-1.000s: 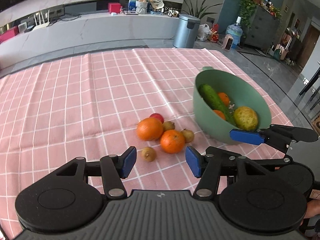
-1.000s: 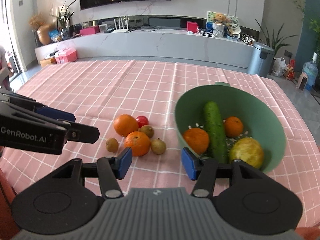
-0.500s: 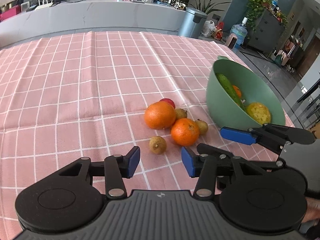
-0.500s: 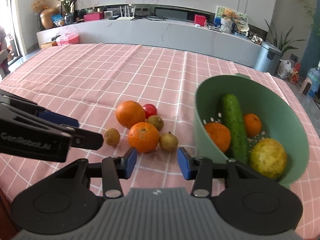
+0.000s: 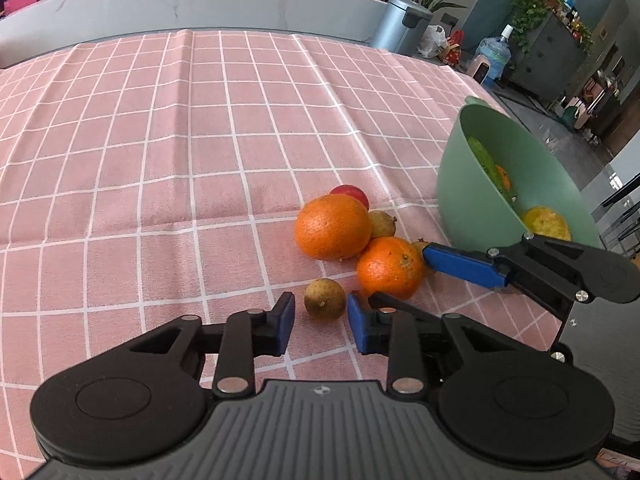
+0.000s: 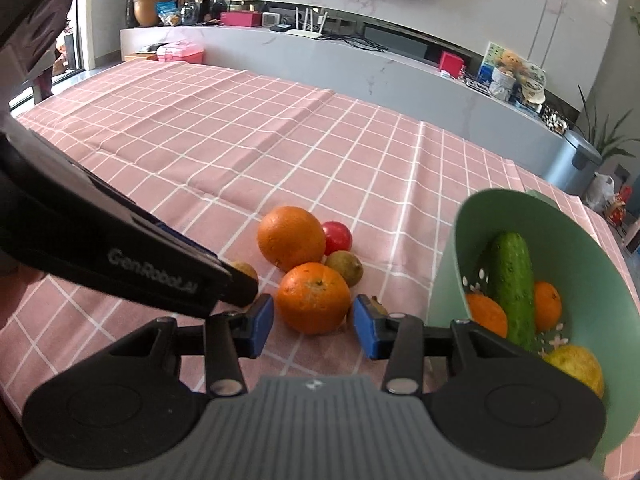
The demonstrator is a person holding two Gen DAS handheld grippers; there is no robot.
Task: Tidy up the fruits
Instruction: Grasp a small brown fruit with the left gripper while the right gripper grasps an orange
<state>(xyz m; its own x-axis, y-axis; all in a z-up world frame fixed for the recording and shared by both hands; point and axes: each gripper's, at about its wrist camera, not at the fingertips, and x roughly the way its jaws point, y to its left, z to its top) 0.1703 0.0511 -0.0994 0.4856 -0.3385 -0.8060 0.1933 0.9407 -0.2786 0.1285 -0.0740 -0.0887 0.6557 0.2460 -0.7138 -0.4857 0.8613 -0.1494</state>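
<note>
Fruit lies on a pink checked cloth: two oranges (image 5: 333, 226) (image 5: 389, 267), a red fruit (image 5: 352, 193) and small brown fruits. My left gripper (image 5: 320, 322) is open, its blue pads just short of one brown fruit (image 5: 324, 298). My right gripper (image 6: 314, 324) is open, its pads either side of the near orange (image 6: 314, 297), apart from it. A green bowl (image 6: 580, 248) on the right holds a cucumber (image 6: 512, 280), two small oranges and a yellow fruit (image 6: 576, 364).
The left gripper's body (image 6: 120, 264) crosses the left of the right wrist view and hides part of a brown fruit (image 6: 246, 270). The right gripper's finger (image 5: 464, 266) reaches in beside the near orange. A grey bench (image 6: 320, 60) stands beyond the table's far edge.
Both grippers moved forward and down toward the fruit pile. The left one closed in on the small brown fruit, the right one on the near orange. Both stayed open.
</note>
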